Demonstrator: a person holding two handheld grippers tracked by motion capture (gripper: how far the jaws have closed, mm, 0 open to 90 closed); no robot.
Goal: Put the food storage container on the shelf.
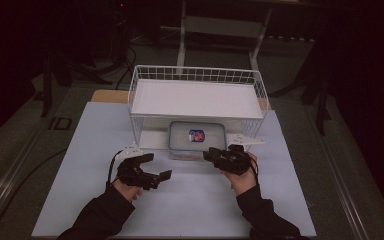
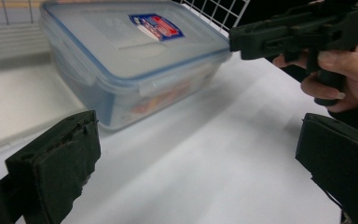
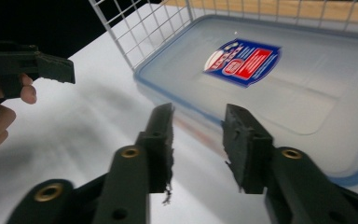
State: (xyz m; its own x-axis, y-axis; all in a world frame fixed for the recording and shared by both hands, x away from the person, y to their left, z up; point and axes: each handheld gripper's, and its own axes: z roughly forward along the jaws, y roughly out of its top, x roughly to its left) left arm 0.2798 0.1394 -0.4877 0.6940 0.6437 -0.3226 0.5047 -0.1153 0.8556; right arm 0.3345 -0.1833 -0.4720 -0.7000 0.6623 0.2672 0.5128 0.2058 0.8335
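High view: box (image 1: 197,139) sits at the basket's (image 1: 136,95) open front, mid-table (image 1: 80,165), bare sheet all round near edge. Left gripper (image 1: 156,166) apart, empty, left of box. Right gripper (image 1: 211,153) at box's right front corner.
Left gripper view: jaws wide, box ahead.
Right gripper view: jaws narrowed, nothing clamped, over box edge. Red-blue label (image 3: 242,60), unreadable.

Wire basket (image 1: 145,80) walls in the lidded box (image 1: 197,140); front open.

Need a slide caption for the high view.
Left gripper open and right gripper flank a lidded plastic container under a white wire shelf.
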